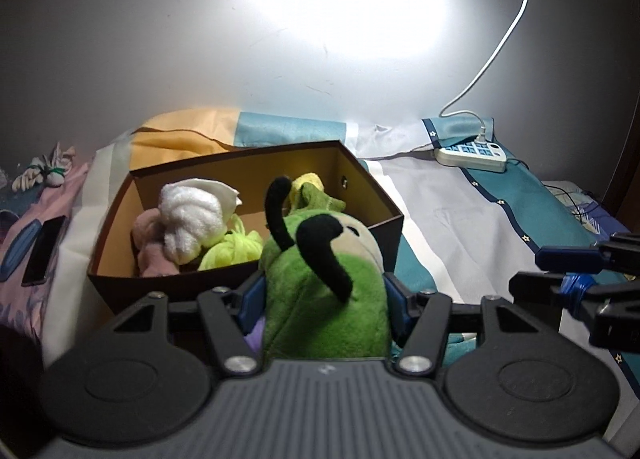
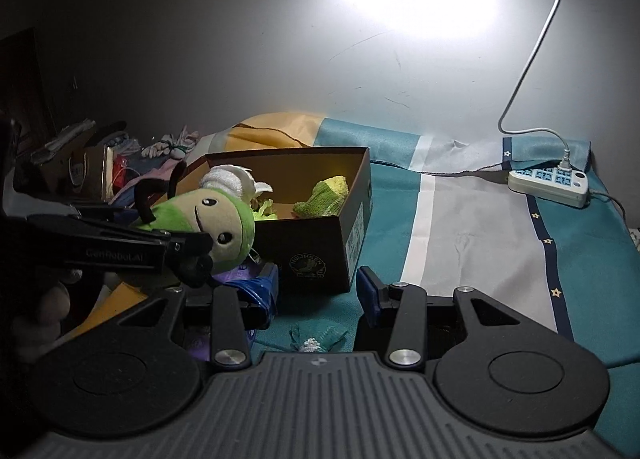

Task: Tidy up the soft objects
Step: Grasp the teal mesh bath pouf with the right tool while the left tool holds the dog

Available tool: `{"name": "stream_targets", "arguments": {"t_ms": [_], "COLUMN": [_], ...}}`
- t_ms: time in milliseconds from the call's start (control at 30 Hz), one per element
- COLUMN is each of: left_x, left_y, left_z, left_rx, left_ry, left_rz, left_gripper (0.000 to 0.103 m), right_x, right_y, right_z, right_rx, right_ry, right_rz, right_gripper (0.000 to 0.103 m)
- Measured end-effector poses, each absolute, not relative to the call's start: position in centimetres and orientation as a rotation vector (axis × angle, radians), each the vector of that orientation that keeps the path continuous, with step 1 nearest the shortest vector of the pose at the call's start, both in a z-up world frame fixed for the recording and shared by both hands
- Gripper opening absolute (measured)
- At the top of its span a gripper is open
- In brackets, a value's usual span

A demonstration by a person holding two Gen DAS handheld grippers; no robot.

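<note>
My left gripper (image 1: 326, 295) is shut on a green plush toy (image 1: 328, 311) with black antennae and a beige face, held just in front of the brown cardboard box (image 1: 160, 287). In the box lie a white rolled cloth (image 1: 192, 219), a pink soft piece (image 1: 150, 243), a neon-yellow yarn bundle (image 1: 232, 247) and a green-yellow cloth (image 1: 316, 191). The right wrist view has the plush (image 2: 200, 215) left of the box (image 2: 312, 243), raised off the bed. My right gripper (image 2: 319, 291) stands open with nothing between its fingers, low over a small teal and white item (image 2: 318, 337).
A white power strip (image 2: 548, 183) with a plugged cable lies at the far right of the teal and grey bedspread (image 2: 472, 227). A dark phone (image 1: 42, 251) and a tied white cloth (image 1: 44, 173) lie left of the box. Clutter (image 2: 88, 171) is piled far left.
</note>
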State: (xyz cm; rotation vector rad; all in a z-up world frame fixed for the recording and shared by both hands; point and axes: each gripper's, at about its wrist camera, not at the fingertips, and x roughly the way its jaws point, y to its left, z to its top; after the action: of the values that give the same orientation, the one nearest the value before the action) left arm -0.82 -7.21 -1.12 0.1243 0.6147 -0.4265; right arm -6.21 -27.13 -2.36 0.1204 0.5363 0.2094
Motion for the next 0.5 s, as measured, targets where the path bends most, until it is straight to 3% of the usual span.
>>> {"name": "stream_targets", "arguments": {"t_ms": [500], "left_x": [-1.2], "left_y": [-0.3], "left_z": [-0.8], "left_rx": [0.056], "left_ry": [0.611], "left_rz": [-0.365], "left_gripper": [0.061], "right_x": [-2.6], "right_y": [-17.9], "right_z": [-7.0], "right_rx": [-0.234], "right_ry": [0.706], "right_rz": [0.206], "right_gripper": [0.026]}}
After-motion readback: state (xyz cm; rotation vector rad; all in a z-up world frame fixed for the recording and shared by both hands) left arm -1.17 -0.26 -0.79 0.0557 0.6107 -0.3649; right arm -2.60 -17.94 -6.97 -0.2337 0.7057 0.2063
